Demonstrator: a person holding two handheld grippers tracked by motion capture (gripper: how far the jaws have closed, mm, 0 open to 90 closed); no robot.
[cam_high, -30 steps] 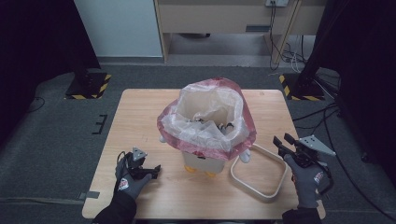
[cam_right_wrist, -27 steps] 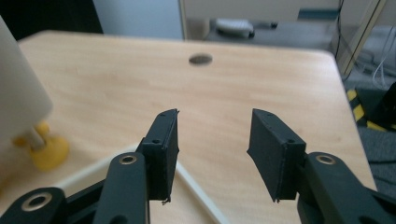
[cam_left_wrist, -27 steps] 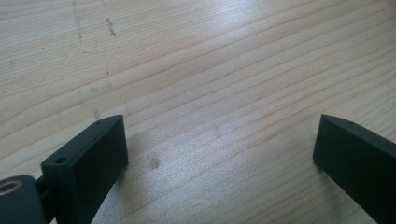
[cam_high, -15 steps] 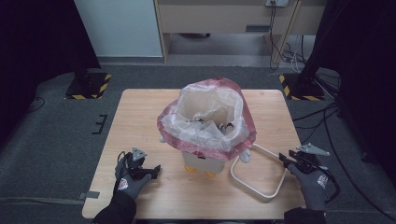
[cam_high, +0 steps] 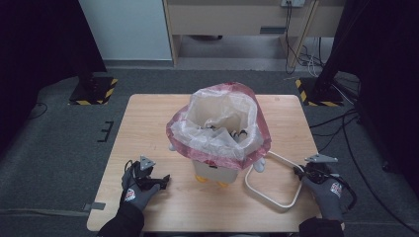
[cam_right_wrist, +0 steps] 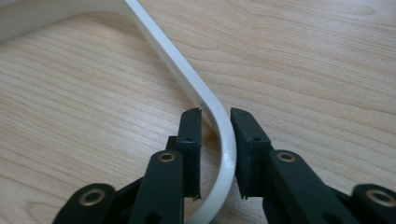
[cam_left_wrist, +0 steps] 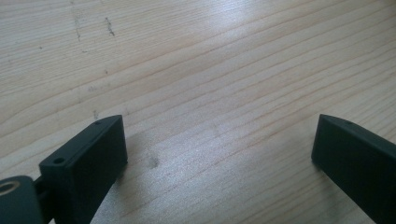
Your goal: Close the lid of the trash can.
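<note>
A pale wooden bench (cam_high: pixel 148 128) stands in the middle of the high view on dark grey floor, with a white panel and a wooden cabinet along the top of the frame, black drapes at both sides, and cables trailing at the upper right.

At the centre of the bench stands a small cream bin (cam_high: pixel 212 170) lined with a pinkish translucent bag (cam_high: pixel 217 123) whose edge is folded out over the rim; a few small dark things lie inside, too unclear to name. Just right of the bin, at the lower right of the frame, a cream ring frame (cam_high: pixel 272 197) with rounded corners lies flat on the wood.

The left hand-held gripper (cam_high: pixel 160 180) rests low over the bench at the lower left, well apart from the bin, its jaws spread wide with bare wood between them. The right hand-held gripper (cam_high: pixel 299 170) is at the right edge of the ring frame (cam_right_wrist: pixel 212 112); its jaws have just been closing and stand on either side of a curved corner of the frame, the right pad touching it, a thin gap at the left one
</note>
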